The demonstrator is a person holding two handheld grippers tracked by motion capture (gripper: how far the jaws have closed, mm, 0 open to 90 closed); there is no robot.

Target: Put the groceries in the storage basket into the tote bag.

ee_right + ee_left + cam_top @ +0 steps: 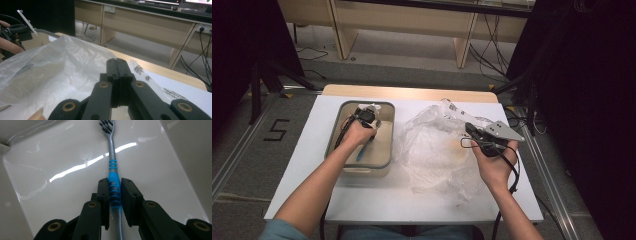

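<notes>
In the high view we see the left gripper [364, 116] held down inside a shallow grey tray [333, 131] that stands on the left part of the white bench [377, 200]. In the left gripper view, its two black jaws stand on both sides of a toothbrush [113, 176] with a grey handle and a blue ribbed grip. The left pad lies against the blue grip, and on the right side we notice only a very thin gap, so we cannot tell surely if that pad already presses. The toothbrush lies flat on the shiny pale floor of the tray, with its bristle head pointing away from the jaws. In the high view part of the blue handle shows just under the left hand [358, 134]. The right gripper [473, 131] is on the right part of the bench, over a crumpled clear plastic bag [432, 150]. In the right gripper view its jaws are pressed fully together, and we see nothing held between them. The bag spreads just beside the tray.
</notes>
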